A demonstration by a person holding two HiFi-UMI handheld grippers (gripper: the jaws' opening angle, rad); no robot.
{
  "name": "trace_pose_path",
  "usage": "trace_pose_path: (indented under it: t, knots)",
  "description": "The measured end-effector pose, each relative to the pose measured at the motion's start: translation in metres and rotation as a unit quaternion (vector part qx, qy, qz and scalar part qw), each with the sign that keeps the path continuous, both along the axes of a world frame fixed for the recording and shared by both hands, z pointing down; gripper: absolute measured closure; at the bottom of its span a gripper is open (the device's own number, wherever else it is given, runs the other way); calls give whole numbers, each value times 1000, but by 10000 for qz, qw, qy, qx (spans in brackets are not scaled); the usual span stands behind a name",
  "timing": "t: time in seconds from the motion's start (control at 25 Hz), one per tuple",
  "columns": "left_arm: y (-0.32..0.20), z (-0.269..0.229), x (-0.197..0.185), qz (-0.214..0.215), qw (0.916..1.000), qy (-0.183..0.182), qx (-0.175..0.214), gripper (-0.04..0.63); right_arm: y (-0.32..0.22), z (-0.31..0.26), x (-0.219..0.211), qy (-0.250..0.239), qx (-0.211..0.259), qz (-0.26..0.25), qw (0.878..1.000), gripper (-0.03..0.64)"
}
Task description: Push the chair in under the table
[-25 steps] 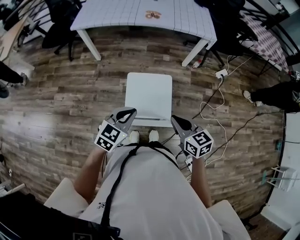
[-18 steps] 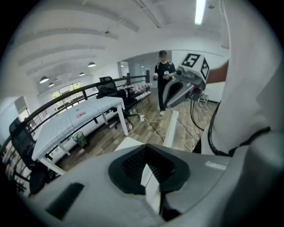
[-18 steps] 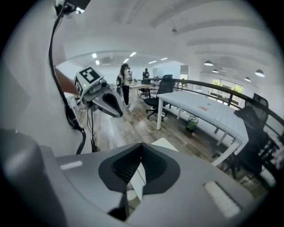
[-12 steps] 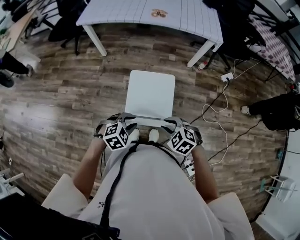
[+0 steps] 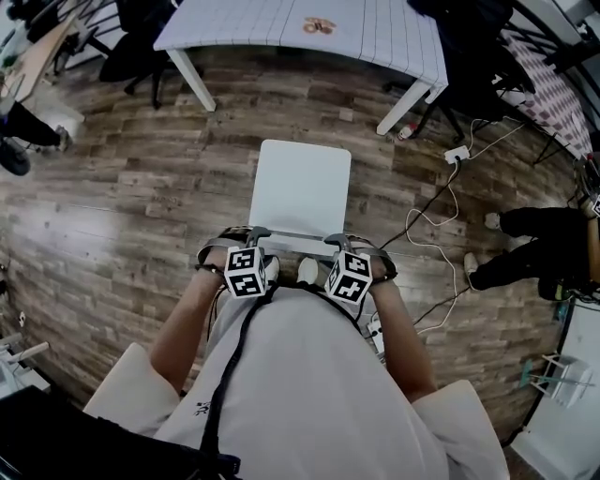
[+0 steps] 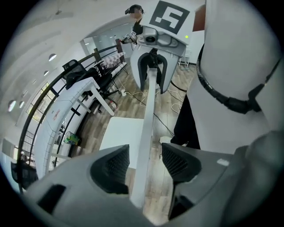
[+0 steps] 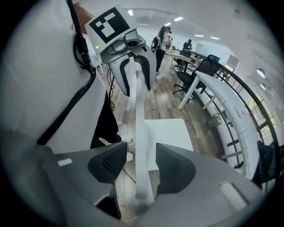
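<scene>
I have the left gripper (image 5: 234,246) and right gripper (image 5: 359,251) straddling the top edge of the backrest (image 6: 148,111), one near each end. Both sets of jaws are opening, with the backrest between them, ungripped. The white chair (image 5: 300,187) stands on the wooden floor (image 5: 141,206), apart from the counter (image 5: 281,28).

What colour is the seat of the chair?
White. The chair seat shows best in the head view.
</scene>
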State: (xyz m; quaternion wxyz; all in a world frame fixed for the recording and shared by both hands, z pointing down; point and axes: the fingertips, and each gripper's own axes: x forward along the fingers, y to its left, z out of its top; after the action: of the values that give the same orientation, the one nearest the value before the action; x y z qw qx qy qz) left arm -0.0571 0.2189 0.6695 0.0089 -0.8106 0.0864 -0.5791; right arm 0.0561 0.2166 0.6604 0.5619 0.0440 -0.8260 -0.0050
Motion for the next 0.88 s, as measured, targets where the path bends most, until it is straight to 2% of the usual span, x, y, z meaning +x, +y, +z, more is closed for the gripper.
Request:
trace_pose_path:
  t: [0.16, 0.4, 0.52, 0.6, 0.88]
  knots:
    - [-2, 15, 1, 168, 9992, -361, -37, 362, -1, 13, 6, 259, -33, -115, 9996, 413]
    - [-1, 28, 6, 334, 9971, -684, -24, 432, -4, 19, 9, 433, 66, -273, 9987, 482]
    - [-4, 33, 7, 289, 9966, -766, -19, 459, -5, 21, 9, 469, 92, -354, 9982, 522]
    - [-8, 33, 7, 272, 9964, -809, 19, 500, -5, 21, 9, 428, 68, -356, 9984, 531]
    - [-10, 34, 9, 356, 9956, -858, -83, 505, -6, 20, 10, 239, -94, -298, 9992, 532]
